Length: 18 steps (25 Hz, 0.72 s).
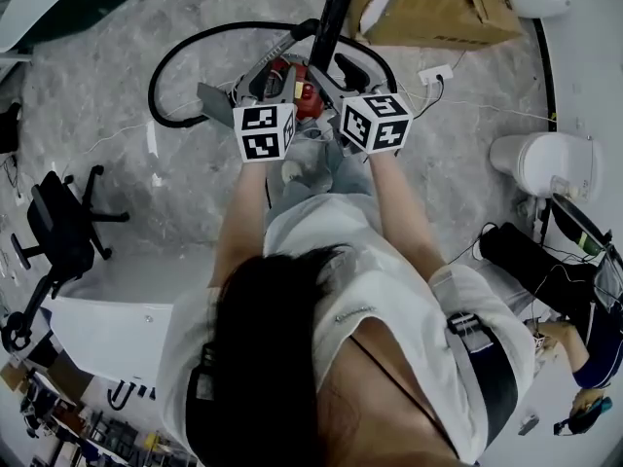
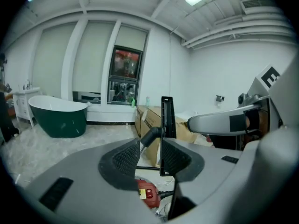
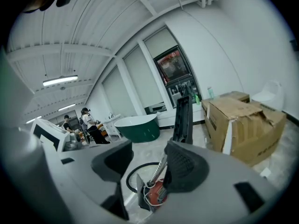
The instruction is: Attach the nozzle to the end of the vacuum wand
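Note:
The black flat nozzle [image 1: 331,17] stands raised on its edge above the red vacuum body [image 1: 304,93], whose black hose [image 1: 161,81] loops to the left. In the left gripper view the nozzle [image 2: 167,120] sits between the jaws of my left gripper [image 2: 150,155]. Its plate lies against the right pad, and a gap shows to the left pad. In the right gripper view the silver wand [image 3: 160,169] runs from the red body [image 3: 156,192] up behind the right pad to the nozzle [image 3: 183,118]. My right gripper [image 3: 145,167] stands wide, its left pad well off the wand.
A torn cardboard box [image 1: 438,8] lies just beyond the vacuum, and a dark green bathtub [image 2: 58,115] stands farther off. A black office chair [image 1: 63,227] is at the left and a white toilet [image 1: 540,159] at the right. Cables trail over the floor, and people stand far back [image 3: 88,125].

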### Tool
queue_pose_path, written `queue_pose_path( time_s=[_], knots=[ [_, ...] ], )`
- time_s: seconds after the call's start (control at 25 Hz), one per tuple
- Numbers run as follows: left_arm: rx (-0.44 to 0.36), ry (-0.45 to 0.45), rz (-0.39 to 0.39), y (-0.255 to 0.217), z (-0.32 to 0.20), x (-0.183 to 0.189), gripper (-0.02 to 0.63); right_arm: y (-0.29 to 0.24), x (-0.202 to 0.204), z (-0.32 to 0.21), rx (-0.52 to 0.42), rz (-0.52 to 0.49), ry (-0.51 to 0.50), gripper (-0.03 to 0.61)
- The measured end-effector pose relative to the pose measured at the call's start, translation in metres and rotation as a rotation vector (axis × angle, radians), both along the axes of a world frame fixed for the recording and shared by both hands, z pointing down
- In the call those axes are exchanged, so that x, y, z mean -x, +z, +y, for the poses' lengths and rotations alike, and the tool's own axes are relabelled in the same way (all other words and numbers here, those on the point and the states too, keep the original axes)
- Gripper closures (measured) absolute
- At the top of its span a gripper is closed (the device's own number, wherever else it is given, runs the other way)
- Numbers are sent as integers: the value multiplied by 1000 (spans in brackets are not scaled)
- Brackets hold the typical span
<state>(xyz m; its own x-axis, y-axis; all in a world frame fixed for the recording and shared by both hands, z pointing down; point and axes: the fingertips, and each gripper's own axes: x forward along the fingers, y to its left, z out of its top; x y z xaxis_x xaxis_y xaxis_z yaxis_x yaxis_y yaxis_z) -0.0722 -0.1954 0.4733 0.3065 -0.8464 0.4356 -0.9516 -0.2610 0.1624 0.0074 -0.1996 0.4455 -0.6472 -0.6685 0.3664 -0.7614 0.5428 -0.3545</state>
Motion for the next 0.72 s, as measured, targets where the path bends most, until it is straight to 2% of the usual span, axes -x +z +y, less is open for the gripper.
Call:
queue_pose_path(
  time_s=[0.28, 0.52, 0.72],
  knots=[
    [-48, -39, 11, -25, 7, 12, 561, -12, 11, 5, -43, 28, 12, 436],
    [-56, -42, -7, -39, 16, 16, 594, -19, 11, 9, -22, 25, 53, 526],
    [-54, -64, -15, -46, 21, 21, 608, -19, 12, 15, -27, 59, 67, 559]
  ],
)
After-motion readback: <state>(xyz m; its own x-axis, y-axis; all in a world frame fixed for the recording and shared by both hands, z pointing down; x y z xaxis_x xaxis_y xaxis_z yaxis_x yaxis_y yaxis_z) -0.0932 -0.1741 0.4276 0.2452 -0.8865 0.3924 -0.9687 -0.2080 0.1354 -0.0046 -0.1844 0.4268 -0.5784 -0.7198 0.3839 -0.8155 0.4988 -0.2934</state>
